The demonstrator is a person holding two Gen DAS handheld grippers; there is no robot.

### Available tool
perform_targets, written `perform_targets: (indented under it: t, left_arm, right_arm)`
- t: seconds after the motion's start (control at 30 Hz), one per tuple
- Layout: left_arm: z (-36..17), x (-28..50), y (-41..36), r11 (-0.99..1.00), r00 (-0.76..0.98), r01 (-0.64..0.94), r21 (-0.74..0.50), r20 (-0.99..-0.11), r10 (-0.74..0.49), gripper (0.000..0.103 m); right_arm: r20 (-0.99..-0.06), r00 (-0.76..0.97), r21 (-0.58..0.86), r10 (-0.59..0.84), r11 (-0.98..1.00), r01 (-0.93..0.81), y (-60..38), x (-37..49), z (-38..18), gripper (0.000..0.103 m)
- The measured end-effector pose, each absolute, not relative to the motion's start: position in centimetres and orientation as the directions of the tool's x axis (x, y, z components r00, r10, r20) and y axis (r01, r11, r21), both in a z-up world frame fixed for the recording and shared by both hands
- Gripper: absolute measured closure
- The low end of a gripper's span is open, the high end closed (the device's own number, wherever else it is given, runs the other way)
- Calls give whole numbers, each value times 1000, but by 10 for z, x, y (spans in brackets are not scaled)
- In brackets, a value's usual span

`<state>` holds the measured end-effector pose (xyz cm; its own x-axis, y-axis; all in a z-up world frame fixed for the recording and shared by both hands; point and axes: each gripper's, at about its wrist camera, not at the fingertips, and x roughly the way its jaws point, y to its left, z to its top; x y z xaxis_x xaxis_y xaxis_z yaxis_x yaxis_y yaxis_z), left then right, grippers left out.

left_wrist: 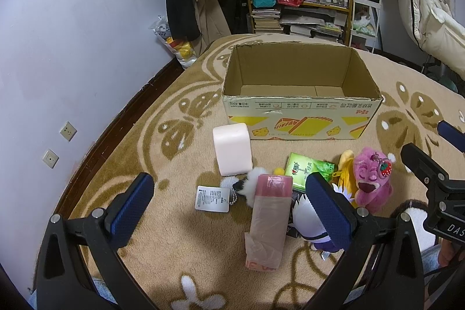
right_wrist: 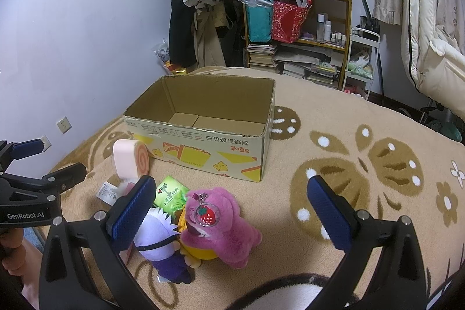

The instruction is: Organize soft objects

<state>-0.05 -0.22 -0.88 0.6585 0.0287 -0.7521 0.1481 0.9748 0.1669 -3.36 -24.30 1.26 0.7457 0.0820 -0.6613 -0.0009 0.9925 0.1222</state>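
We find the pink bear plush (right_wrist: 221,225) lying on the patterned blanket (right_wrist: 363,193) beside the purple doll (right_wrist: 162,246), before the empty cardboard box (right_wrist: 203,147). Left hand-held gripper (left_wrist: 229,202) and right hand-held gripper (right_wrist: 232,211) both stand spread, holding nothing. We judge the plush light and compressible; grip its torso.

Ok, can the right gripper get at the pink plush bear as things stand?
Probably yes. The right gripper is open, and the pink plush bear lies on top of the pile between its fingers, uncovered. The purple doll presses against its side and might shift.
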Motion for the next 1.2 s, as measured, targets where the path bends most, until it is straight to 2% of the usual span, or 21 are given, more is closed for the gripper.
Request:
perform_targets:
  t: [0.97,1.2]
  left_arm:
    - [-9,-1,-4,972,649,157,176,-760,33,0]
    - [-7,7,-4,977,630,153,147,-776,18,0]
  right_arm:
    - [-662,745,120,77,993,4,-243,-35,12,0]
    - [-658,751,99,61,995,6,-239,-33,8,0]
